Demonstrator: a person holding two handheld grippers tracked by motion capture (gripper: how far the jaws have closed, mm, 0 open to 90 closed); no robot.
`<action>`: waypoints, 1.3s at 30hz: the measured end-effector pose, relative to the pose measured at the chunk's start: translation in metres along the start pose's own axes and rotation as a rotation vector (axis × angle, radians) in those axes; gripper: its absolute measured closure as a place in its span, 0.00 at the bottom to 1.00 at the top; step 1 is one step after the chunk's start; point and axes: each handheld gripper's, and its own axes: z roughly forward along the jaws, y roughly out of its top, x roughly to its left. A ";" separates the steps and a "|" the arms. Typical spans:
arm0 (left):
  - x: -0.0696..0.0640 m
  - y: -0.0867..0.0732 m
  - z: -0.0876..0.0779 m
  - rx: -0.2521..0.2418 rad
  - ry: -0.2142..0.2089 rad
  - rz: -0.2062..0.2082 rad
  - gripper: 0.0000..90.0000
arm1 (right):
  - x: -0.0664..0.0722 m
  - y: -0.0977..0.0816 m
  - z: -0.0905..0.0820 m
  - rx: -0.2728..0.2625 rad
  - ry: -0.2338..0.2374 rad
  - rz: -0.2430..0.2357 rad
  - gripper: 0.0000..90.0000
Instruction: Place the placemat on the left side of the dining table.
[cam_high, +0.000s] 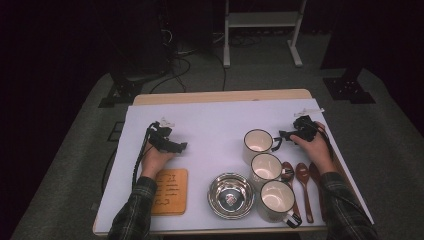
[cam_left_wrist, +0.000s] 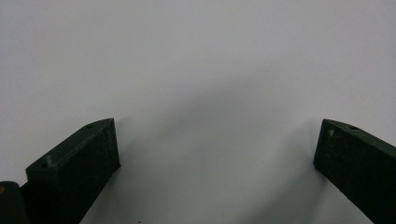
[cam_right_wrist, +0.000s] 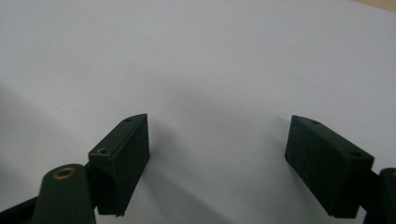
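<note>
Start pose: both grippers, left (cam_high: 181, 146) and right (cam_high: 283, 134), wide open, empty; next, right closes on the mug (cam_high: 258, 142) just ahead.

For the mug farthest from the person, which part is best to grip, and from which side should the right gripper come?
Probably its rim wall on the right, beside the handle. The far mug stands upright with its mouth open, and its handle points right toward the right gripper, whose jaws stand open with nothing between them. Coming from the right and slightly above avoids the middle mug just in front of it.

Steel bowl (cam_high: 231, 195), wooden board (cam_high: 170, 191), perhaps spoons (cam_high: 303, 184).
</note>
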 end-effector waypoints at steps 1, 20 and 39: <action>0.000 0.000 0.000 0.000 -0.001 -0.001 0.00 | 0.000 0.000 0.000 0.000 0.002 0.002 0.22; 0.004 -0.001 -0.015 0.063 -0.021 -0.024 0.06 | 0.000 0.000 0.000 0.000 -0.001 -0.003 0.23; 0.003 -0.003 -0.036 0.068 -0.060 -0.043 0.15 | 0.000 0.000 0.000 -0.003 -0.002 -0.002 0.23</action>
